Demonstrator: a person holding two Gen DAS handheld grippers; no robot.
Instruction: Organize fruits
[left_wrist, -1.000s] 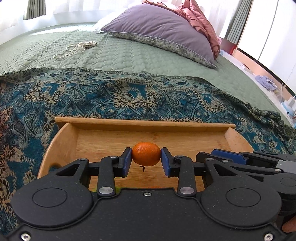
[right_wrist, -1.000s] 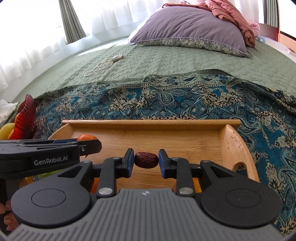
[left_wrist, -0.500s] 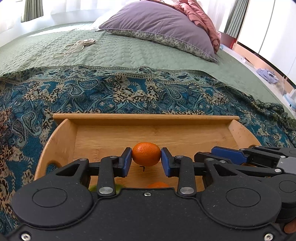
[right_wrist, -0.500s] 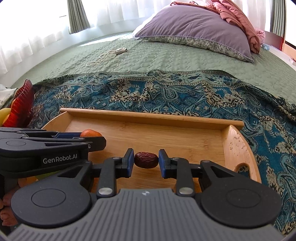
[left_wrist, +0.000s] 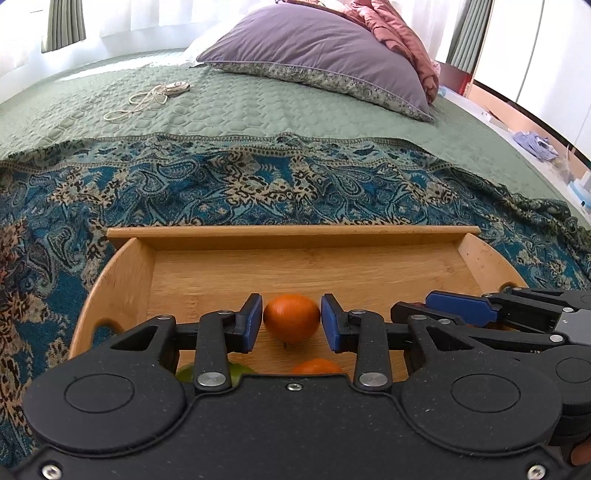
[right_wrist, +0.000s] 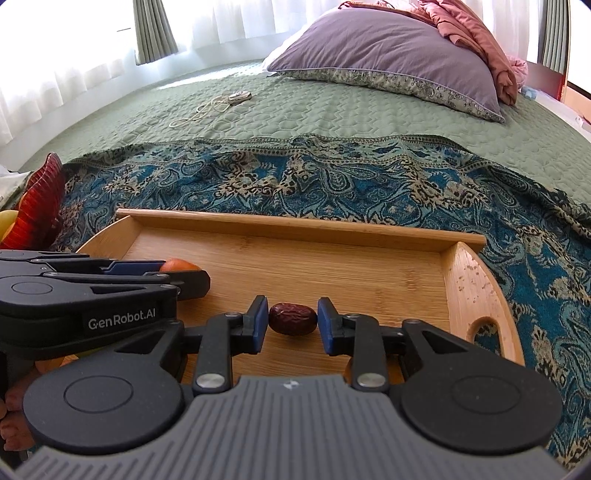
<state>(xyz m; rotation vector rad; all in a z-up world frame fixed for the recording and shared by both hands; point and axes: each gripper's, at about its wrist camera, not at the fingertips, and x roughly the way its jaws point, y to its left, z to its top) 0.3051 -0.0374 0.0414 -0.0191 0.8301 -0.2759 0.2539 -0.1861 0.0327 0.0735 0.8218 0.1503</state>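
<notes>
The left gripper tilts down over the near part of the wooden tray, its blue pads clenched on a small orange that hangs just above the tray floor. Below it, at the near edge of the left wrist view, the top of a second orange and a sliver of a green fruit show past the gripper body, both inside the tray.

Just to its right, the right gripper points down at a similar slant. Its jaws are opening: a dark red date lies between the pads on the tray floor, with a thin gap showing on each side, so it is released rather than squeezed. In the right wrist view the left gripper's black body crosses the left side, and fingertips of the person's hand show at the lower left edge.

The tray rests on a blue paisley throw. At far left a red ridged bowl stands on the throw with a yellow fruit beside it. Farther off lie the green quilted bedspread, a coiled cord, and a purple pillow.
</notes>
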